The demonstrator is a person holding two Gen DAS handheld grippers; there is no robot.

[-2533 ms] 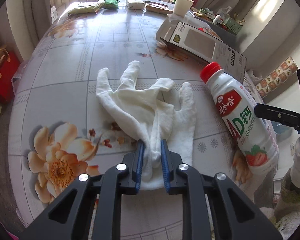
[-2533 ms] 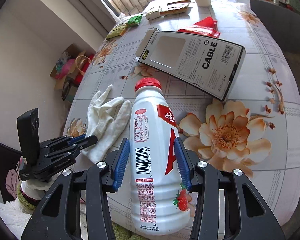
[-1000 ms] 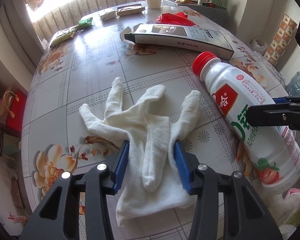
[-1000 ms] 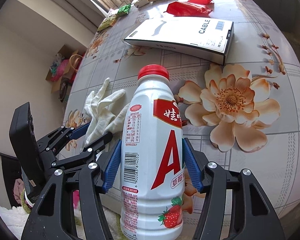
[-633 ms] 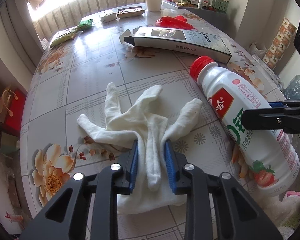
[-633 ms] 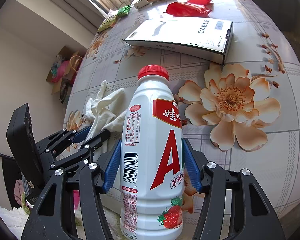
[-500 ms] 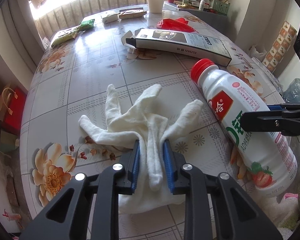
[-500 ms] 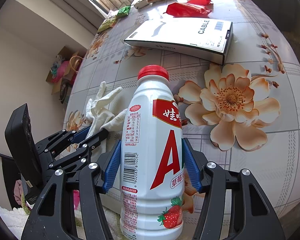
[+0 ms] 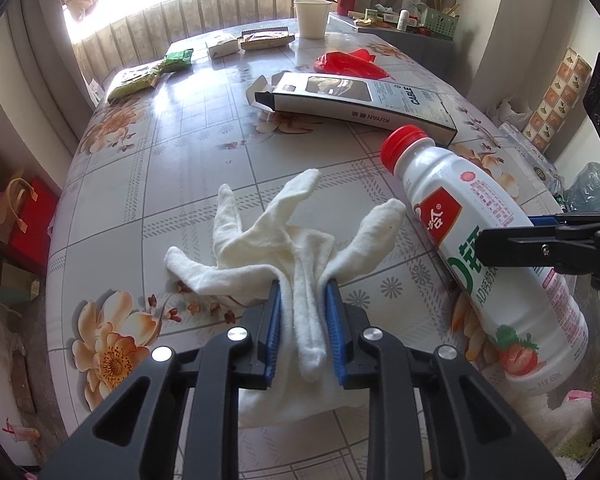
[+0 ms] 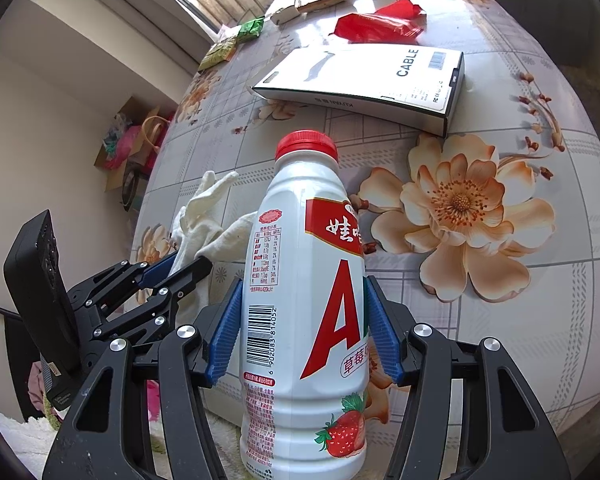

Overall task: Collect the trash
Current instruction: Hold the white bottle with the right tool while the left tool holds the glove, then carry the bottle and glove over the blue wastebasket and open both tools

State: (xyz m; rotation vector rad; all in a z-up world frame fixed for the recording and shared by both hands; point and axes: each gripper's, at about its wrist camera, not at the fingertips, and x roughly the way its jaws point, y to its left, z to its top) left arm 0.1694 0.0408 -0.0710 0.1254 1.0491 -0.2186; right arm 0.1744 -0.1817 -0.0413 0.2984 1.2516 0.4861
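A white cloth glove lies on the flowered table. My left gripper is shut on the glove's cuff end, its blue pads pinching the bunched cloth; it also shows in the right wrist view. My right gripper is shut on a white plastic drink bottle with a red cap, held tilted just above the table's near edge. The bottle shows to the right of the glove in the left wrist view.
A flat cable box lies beyond the glove and bottle. A red plastic bag, a paper cup, snack packets and small cartons sit at the far end. Bags stand on the floor left.
My left gripper closed from open around the glove to pinching it, bunching the cloth and lifting its fingers. The right gripper keeps its hold on the bottle, barely moved.
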